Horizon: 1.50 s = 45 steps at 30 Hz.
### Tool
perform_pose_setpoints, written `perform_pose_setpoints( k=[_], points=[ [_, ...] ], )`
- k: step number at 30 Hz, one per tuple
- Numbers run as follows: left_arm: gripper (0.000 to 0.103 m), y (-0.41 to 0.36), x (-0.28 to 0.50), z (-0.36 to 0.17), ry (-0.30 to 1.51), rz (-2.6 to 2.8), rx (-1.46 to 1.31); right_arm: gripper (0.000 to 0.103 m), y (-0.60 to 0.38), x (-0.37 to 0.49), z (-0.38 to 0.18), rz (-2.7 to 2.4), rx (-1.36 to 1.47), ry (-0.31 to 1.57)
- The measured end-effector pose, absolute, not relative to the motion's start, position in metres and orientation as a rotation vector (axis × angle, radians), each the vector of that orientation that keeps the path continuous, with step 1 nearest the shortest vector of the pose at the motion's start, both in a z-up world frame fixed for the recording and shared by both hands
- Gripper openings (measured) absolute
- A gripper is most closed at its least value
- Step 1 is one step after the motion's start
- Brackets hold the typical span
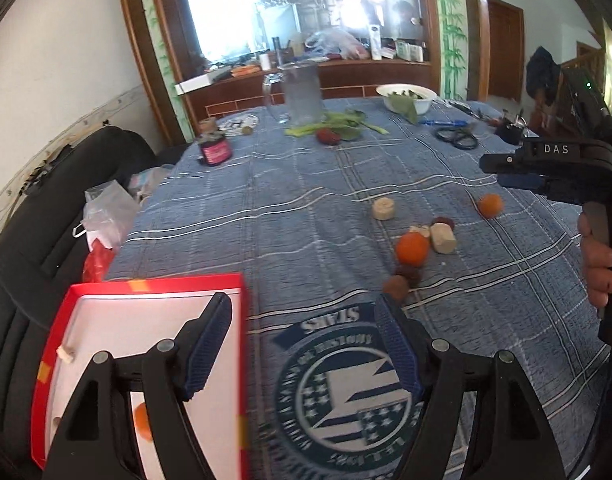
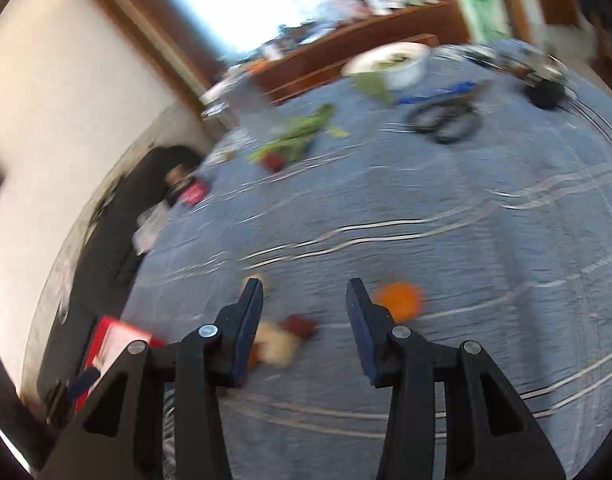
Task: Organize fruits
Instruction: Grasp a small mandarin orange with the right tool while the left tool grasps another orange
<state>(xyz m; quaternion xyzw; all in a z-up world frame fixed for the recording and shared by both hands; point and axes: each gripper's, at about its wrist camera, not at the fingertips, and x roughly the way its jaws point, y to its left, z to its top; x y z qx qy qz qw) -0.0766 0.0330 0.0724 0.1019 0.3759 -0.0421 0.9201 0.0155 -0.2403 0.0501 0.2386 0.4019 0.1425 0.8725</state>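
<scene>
My left gripper [image 1: 304, 328] is open and empty, hovering over the blue cloth beside a red box [image 1: 146, 292] that holds an orange fruit [image 1: 141, 418]. Loose on the cloth lie an orange [image 1: 413, 249], a second orange [image 1: 489, 205], brown round fruits [image 1: 395, 286], a dark red fruit [image 1: 443, 223] and pale cut pieces [image 1: 383, 209]. My right gripper [image 2: 304, 290] is open and empty above the cloth; an orange [image 2: 399, 300] sits just right of its right finger, a pale piece [image 2: 278, 344] and a dark red fruit [image 2: 300, 325] lie below its left finger. The right wrist view is blurred.
Far across the table stand a glass pitcher [image 1: 300, 94], a white bowl of greens [image 1: 405, 94], green stalks [image 1: 337, 124], scissors [image 1: 457, 138] and a small jar [image 1: 214, 148]. A black chair [image 1: 66, 208] and plastic bags [image 1: 106, 212] sit off the table's left edge.
</scene>
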Motion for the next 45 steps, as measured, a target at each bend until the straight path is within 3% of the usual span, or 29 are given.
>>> perform_pose_setpoints(
  k=[17, 22, 27, 34, 37, 45],
  points=[
    [0.073, -0.036, -0.024, 0.041, 0.855, -0.224, 0.227, 0.045, -0.244, 0.031, 0.026, 0.189, 0.391, 0.927],
    [0.057, -0.048, -0.010, 0.030, 0.899, -0.250, 0.248, 0.045, -0.244, 0.032, 0.025, 0.175, 0.377, 0.929],
    [0.031, -0.046, -0.002, 0.021, 0.940, -0.282, 0.213, 0.045, -0.248, 0.035, 0.021, 0.138, 0.365, 0.945],
    [0.030, -0.047, -0.002, 0.020, 0.921, -0.277, 0.204, 0.044, -0.231, 0.038, 0.013, 0.114, 0.259, 0.977],
    [0.030, -0.045, -0.007, 0.026, 0.885, -0.240, 0.215, 0.033, -0.228, 0.037, 0.012, 0.080, 0.206, 0.971],
    [0.030, -0.033, -0.032, 0.062, 0.741, -0.134, 0.244, 0.031, -0.230, 0.033, 0.018, 0.081, 0.246, 0.934]
  ],
)
